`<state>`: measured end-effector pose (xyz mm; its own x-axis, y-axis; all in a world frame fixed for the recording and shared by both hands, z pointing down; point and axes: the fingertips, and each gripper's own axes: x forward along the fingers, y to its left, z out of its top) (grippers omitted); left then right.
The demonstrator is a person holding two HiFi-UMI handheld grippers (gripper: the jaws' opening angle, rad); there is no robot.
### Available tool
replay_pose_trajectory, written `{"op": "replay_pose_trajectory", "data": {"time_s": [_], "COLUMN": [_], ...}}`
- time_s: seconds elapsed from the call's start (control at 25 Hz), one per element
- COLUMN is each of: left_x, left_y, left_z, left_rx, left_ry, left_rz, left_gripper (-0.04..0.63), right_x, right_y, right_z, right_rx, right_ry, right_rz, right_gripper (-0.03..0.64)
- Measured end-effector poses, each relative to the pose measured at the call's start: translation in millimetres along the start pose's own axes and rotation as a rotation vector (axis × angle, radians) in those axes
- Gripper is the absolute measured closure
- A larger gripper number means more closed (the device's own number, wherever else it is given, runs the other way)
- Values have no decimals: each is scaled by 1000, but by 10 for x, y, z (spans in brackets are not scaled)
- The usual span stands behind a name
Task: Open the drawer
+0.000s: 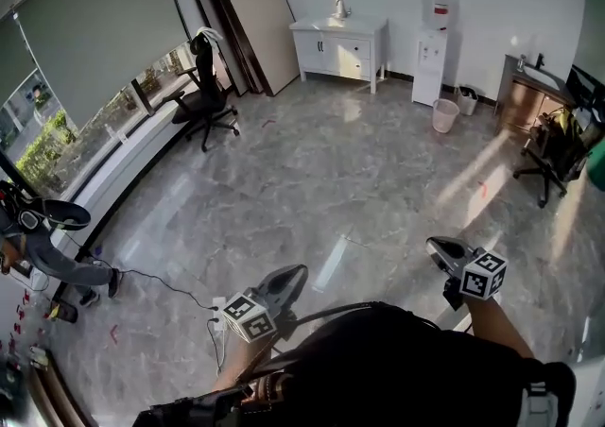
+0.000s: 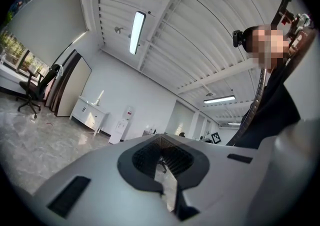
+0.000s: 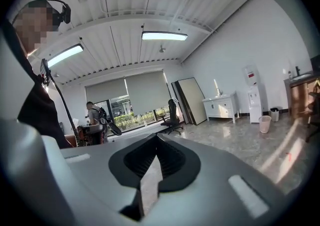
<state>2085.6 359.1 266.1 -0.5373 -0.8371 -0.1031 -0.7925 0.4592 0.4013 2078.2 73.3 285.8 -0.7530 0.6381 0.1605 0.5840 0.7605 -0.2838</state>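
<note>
Drawer (image 1: 352, 49) is set in the front of a white cabinet (image 1: 321, 42) at the far wall, its long axis level along that wall. The cabinet lies straight ahead, well apart from the left gripper (image 1: 288, 276) and right gripper (image 1: 442, 247); neither is judged clearly nearer. Both pairs of jaws are clenched on nothing. Right of the cabinet a wastebasket (image 1: 444, 115) is stood; its contents cannot be told.

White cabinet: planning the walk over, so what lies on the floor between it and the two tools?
Only bare floor, as the head view shows; the office chair stands left of that stretch, the waste bin right of it.
</note>
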Motion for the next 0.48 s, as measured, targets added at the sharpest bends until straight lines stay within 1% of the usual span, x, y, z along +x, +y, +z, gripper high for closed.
{"op": "replay_pose_trajectory", "data": {"time_s": [0.08, 0.16, 0.28, 0.4, 0.48], "left_x": [117, 203, 289, 397, 415], "left_y": [301, 637, 1095, 1505, 1781], "left_z": [73, 232, 587, 961, 1111], "left_rx": [6, 1, 10, 28, 32], "left_ry": [1, 4, 22, 30, 32], "left_rz": [-29, -51, -78, -109, -125], "left_gripper": [595, 595, 595, 595, 595], "right_x": [247, 542, 959, 1356, 1636], "right_y": [-109, -149, -165, -269, -296], "right_z": [90, 216, 454, 707, 771], "right_rx": [-3, -9, -20, 3, 6], "right_ry": [-9, -18, -25, -49, -55], "right_rz": [-23, -38, -65, -111, -125], "right_gripper": [615, 615, 615, 615, 615]}}
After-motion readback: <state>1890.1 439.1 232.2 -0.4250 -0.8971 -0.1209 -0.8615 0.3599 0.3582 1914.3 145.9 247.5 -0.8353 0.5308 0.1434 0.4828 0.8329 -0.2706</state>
